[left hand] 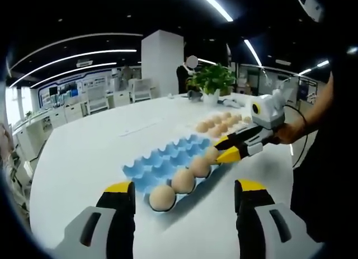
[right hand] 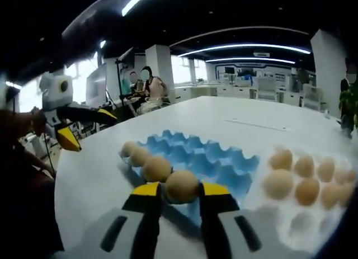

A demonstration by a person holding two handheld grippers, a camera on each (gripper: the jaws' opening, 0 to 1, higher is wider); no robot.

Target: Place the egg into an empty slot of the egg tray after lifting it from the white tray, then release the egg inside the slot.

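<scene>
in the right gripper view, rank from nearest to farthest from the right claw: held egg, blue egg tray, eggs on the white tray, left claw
1. held egg, between the right claw tips
2. blue egg tray, just beyond
3. eggs on the white tray, off to the right
4. left claw, far left

Egg tray (right hand: 215,161): blue, matt, moulded, apparently plastic or pulp; the blur prevents a firm call. Eggs (right hand: 182,186): tan shells, smooth, dull sheen. White tray (right hand: 302,225): pale, faintly translucent. Worktop (left hand: 95,152): white, smooth, slightly glossy. Jaws: black plastic, yellow tips, matt.
</scene>
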